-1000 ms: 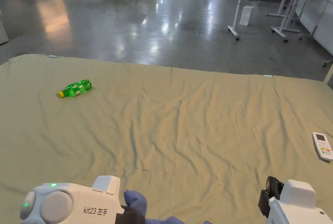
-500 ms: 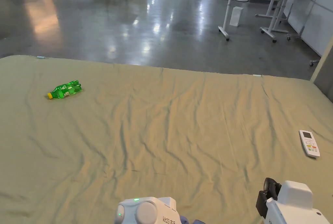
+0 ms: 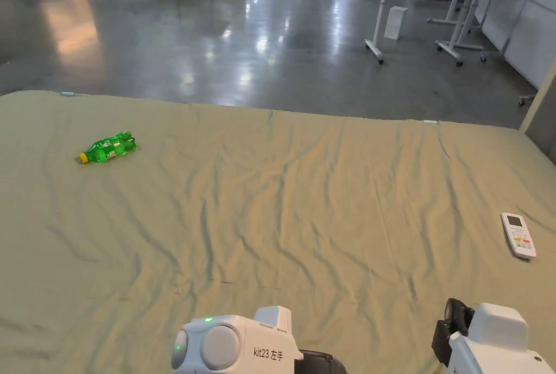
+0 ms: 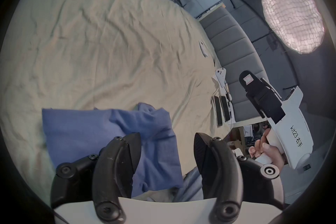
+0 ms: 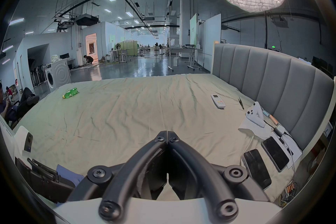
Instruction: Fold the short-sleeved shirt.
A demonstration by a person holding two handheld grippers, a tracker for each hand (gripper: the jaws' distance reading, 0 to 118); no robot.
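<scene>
The left gripper (image 4: 167,153) hangs with fingers (image 4: 132,148) spread wide and empty, directly above the soft, rumpled blue short-sleeved shirt (image 4: 101,129) at the bed's near edge. The right gripper (image 5: 167,134), fingers pressed together on nothing, sits farther from it. Beyond, the wrinkled beige bedsheet (image 3: 304,196) carries a white plastic remote control (image 3: 518,235) and a green plastic bottle (image 3: 108,147).

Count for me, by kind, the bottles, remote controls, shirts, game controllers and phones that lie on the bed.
green bottle: 1
white remote control: 1
blue shirt: 1
white game controller: 1
dark phones, one beside the other: 2
Total: 6
</scene>
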